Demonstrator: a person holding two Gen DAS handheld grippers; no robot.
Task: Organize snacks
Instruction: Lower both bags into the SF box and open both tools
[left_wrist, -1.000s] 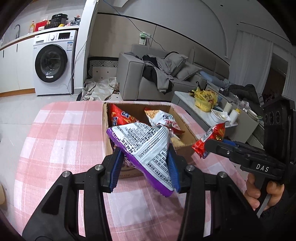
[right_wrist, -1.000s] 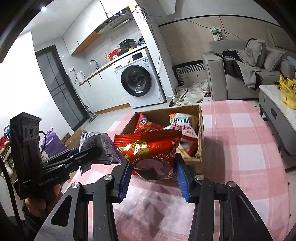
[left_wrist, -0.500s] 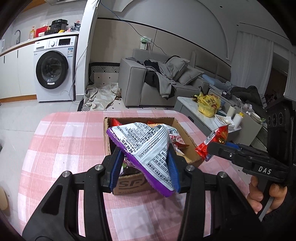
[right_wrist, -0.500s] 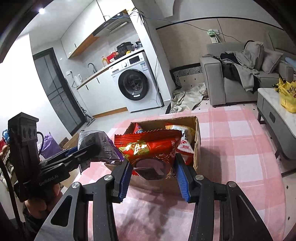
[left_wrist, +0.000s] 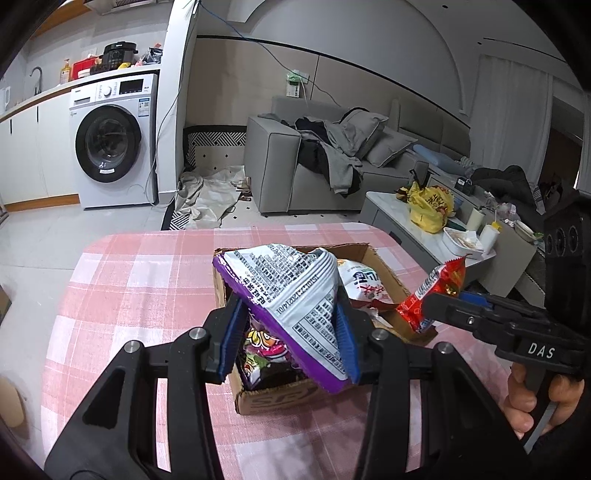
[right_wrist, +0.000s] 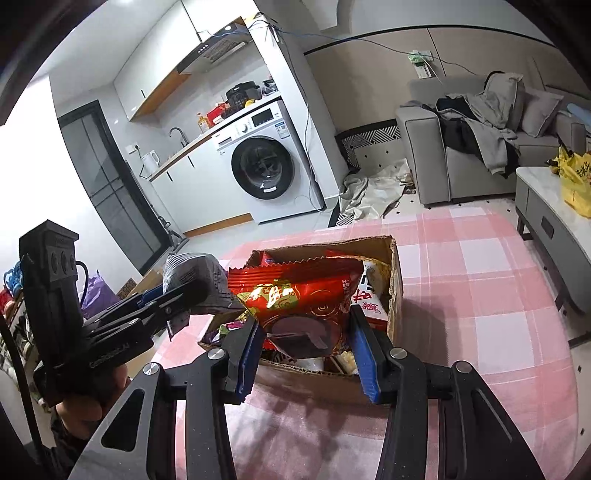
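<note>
My left gripper (left_wrist: 284, 338) is shut on a purple-edged white snack bag (left_wrist: 295, 291) and holds it above the near end of an open cardboard box (left_wrist: 275, 398) of snacks. My right gripper (right_wrist: 304, 345) is shut on a red snack packet (right_wrist: 299, 291) and holds it above the same box (right_wrist: 395, 280). The right gripper and red packet (left_wrist: 432, 295) show at the right of the left wrist view. The left gripper and its bag (right_wrist: 199, 275) show at the left of the right wrist view. Several snack packs lie inside the box.
The box stands on a table with a pink checked cloth (left_wrist: 147, 280). Beyond it are a washing machine (left_wrist: 110, 140), a grey sofa (left_wrist: 314, 162) with clothes, and a low white table (left_wrist: 424, 221) with a yellow bag.
Both grippers have pulled back and risen from the box with their packets still held. The box now looks farther away and more of its near end shows.
</note>
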